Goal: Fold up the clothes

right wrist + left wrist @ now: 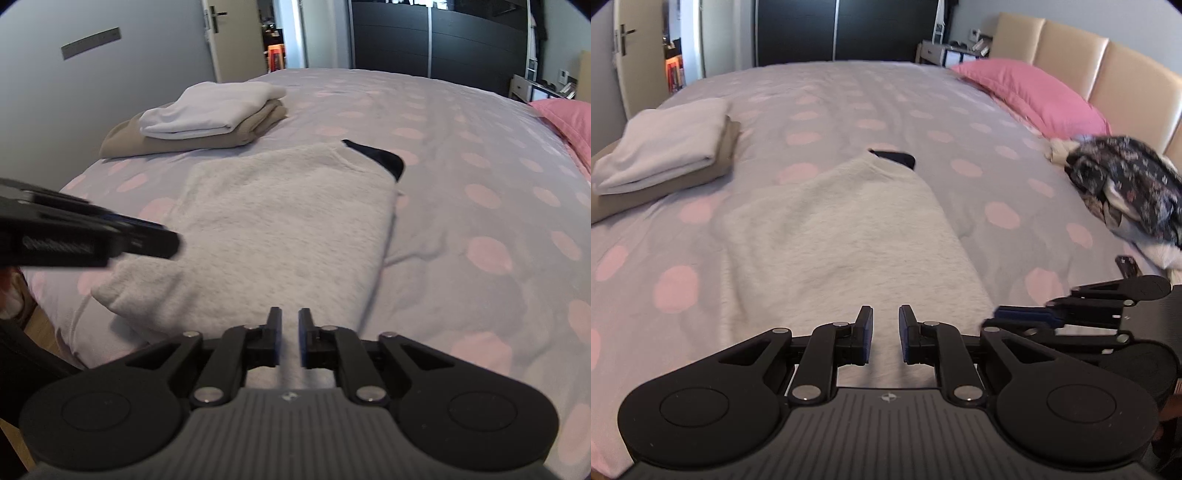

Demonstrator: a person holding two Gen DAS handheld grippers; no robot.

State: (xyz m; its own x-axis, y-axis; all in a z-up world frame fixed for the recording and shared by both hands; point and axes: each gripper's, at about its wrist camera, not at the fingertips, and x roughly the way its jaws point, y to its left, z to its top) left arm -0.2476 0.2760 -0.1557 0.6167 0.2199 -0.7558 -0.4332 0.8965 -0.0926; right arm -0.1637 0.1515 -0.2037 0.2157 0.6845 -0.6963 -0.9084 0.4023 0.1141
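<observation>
- Left gripper [886,334] and right gripper [290,338] at the bottom of each frame — fingers slightly apart, nothing between them.
- Grey sweater [288,225], fleecy, folded, dark collar lining showing, lies mid-frame on the dotted bed [461,155].
- No readable writing.
- Only the left view shows the floral clothes heap [1126,181] — right edge.

Left gripper [885,317]: matte black, two rounded housings with disc-shaped caps, jointed link arms.
Right gripper [290,320]: the same black build.
Fingers [865,334]: short, black, with blue pads on the inner faces.
Pivots: round silver screw heads.
Base plate: grey, ribbed lengthwise, small round emblem at centre.
</observation>
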